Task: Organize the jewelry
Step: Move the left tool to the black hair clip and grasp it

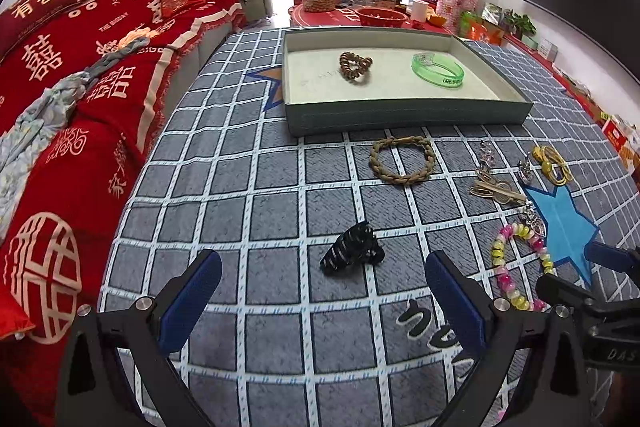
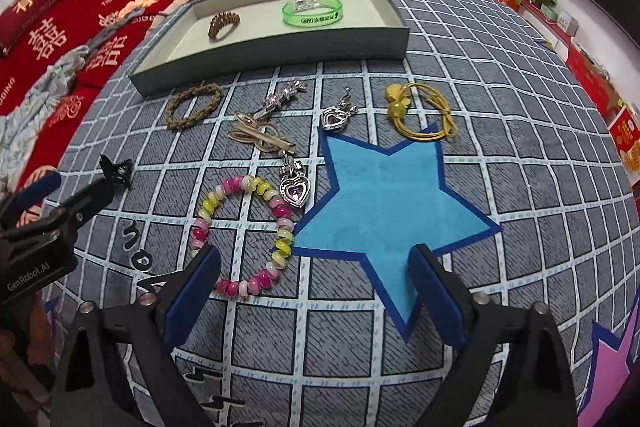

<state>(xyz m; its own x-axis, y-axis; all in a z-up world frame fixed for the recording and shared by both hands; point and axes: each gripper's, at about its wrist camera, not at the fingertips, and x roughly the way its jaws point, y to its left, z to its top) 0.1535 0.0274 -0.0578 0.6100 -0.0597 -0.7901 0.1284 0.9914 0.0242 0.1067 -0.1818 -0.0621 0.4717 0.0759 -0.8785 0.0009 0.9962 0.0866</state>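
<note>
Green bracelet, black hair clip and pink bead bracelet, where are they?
green bracelet (image 1: 438, 71): left wrist view, front of its band.
black hair clip (image 1: 352, 251): left wrist view, its middle.
pink bead bracelet (image 2: 242, 286): right wrist view, near beads.

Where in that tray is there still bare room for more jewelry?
The tray is bare left of the brown coil, right of the green bangle, and along its front wall. Its middle is crowded.

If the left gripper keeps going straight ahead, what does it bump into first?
Probably the black hair claw: it lies on the checked cloth just ahead, between the open fingers of the left gripper. Beyond it comes the tray. Depth is hard to judge through the fisheye.
</note>
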